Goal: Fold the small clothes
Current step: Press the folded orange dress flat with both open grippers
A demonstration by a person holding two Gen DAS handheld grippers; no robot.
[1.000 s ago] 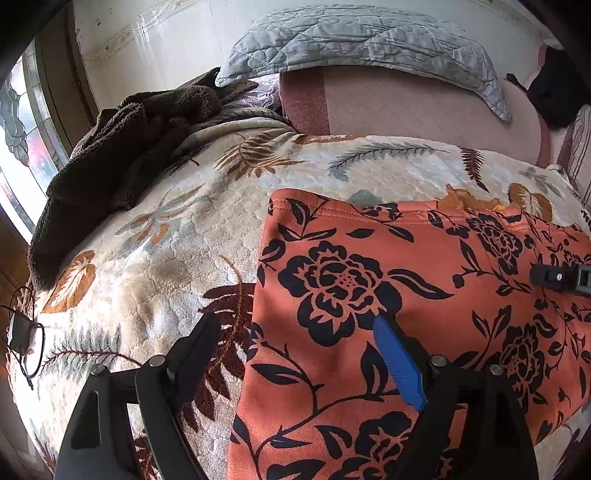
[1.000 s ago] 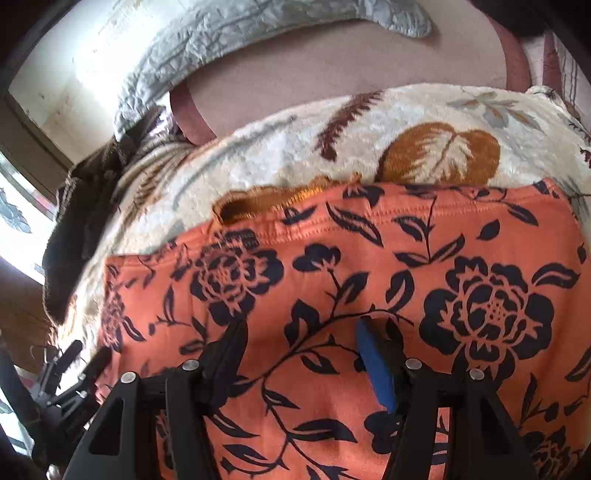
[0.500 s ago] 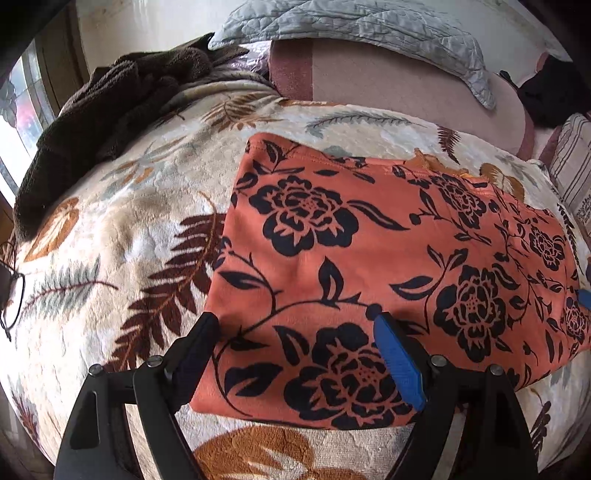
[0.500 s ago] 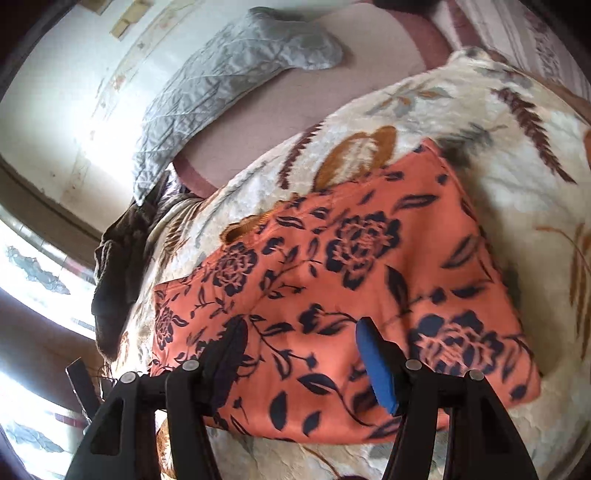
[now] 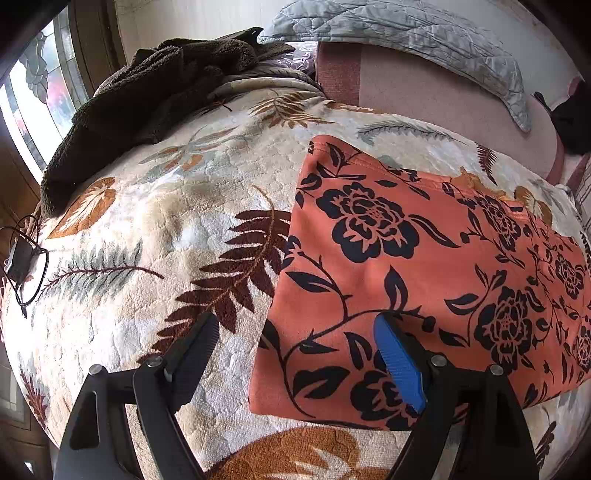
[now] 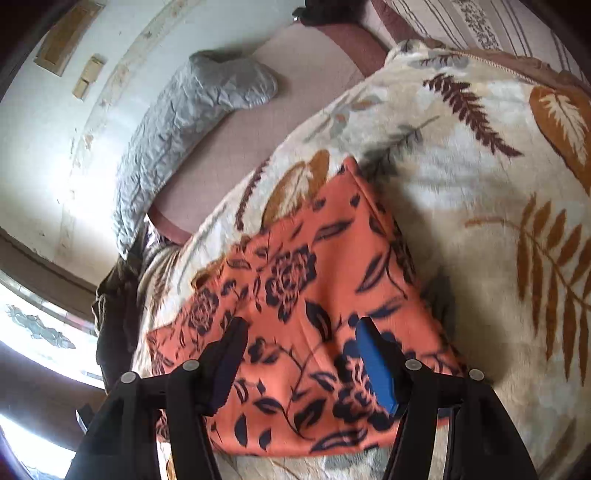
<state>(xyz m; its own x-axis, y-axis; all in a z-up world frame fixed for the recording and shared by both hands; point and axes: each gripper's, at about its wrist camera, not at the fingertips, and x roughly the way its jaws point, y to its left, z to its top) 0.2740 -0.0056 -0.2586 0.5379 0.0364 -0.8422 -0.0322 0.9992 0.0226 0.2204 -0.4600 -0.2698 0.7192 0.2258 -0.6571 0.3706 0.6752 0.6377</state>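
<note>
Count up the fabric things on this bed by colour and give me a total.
Orange with black flowers: 1, the folded garment
Dark brown: 1, the fleece heap
Grey: 1, the quilted pillow
Cream with leaf print: 1, the blanket
Total: 4

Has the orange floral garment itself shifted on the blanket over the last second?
No. The orange floral garment still has its far corner beside the grey feather print on the blanket; only the cameras moved.
</note>
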